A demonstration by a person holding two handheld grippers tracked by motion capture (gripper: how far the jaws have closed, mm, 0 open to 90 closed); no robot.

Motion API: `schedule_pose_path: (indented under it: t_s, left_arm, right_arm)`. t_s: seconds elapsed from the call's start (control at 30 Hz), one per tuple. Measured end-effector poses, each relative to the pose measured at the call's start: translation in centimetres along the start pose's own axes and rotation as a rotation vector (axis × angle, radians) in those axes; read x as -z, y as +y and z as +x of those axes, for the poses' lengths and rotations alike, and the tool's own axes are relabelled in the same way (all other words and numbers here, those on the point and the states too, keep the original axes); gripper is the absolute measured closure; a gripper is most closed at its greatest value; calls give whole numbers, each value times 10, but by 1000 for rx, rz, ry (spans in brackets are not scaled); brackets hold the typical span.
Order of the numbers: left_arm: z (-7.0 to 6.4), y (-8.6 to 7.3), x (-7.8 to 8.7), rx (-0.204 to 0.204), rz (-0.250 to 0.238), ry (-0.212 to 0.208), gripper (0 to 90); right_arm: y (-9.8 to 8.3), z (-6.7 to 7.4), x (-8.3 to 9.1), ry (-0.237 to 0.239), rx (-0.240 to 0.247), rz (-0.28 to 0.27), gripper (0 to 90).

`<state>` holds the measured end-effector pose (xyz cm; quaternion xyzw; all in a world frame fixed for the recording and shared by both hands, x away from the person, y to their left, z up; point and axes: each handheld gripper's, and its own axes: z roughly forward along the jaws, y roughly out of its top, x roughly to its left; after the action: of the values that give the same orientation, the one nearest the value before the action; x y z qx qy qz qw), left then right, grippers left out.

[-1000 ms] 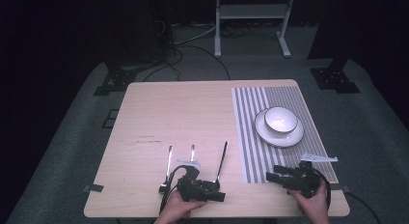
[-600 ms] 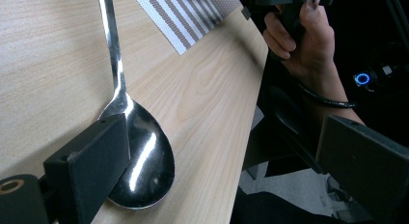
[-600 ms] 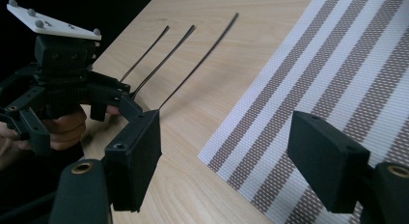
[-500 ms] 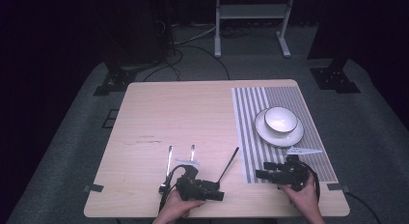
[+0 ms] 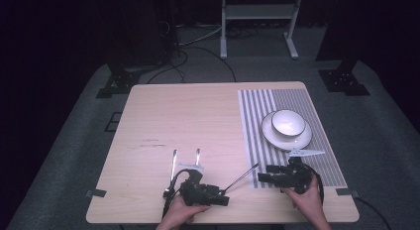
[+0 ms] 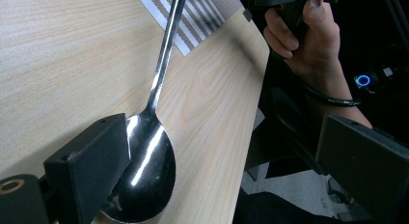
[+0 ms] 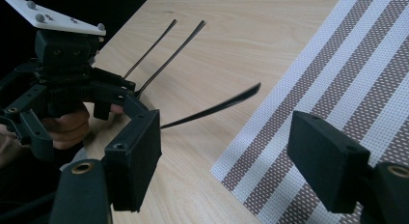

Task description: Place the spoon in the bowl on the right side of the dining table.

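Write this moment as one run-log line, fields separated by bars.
left gripper: open around shiny metal spoon | right gripper: open, empty | striped placemat: spoon handle tip touches edge

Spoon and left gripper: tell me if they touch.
Touching. The left gripper view shows the spoon bowl pressed against the left gripper's left jaw; the right jaw stands apart.

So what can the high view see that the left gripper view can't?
The high view adds the bowl on its plate and two thin utensils lying side by side. The left gripper view adds a close look at the spoon with its shiny scoop beside one black jaw, plus a small blue light. Both share the spoon, the striped mat, the wooden table and the person's right hand.
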<state>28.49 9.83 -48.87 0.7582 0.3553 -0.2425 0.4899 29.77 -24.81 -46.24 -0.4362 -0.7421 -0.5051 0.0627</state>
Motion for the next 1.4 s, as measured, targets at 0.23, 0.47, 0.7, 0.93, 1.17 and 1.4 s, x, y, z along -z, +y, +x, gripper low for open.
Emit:
schedule_pose_path:
  t_s: [0.23,0.47,0.7,0.93,1.17,1.4]
  left_arm:
    - [0,0,0,2,1,-2,38]
    - [0,0,0,4,0,-3,38]
    - [0,0,0,2,1,-4,39]
    - [-1,-1,0,0,0,-1,39]
    - [0,-1,0,-2,3,1,41]
    - [-1,-1,0,-4,2,5,41]
  right_arm:
    - [2,-4,-7,-5,-3,20,265]
    - [7,-5,-13,3,-10,20,271]
    - [13,-3,-23,21,-7,34,285]
    - [21,-3,-38,36,-6,60,307]
    - [26,-5,-48,35,-13,73,387]
    - [29,-9,-52,32,-46,67,510]
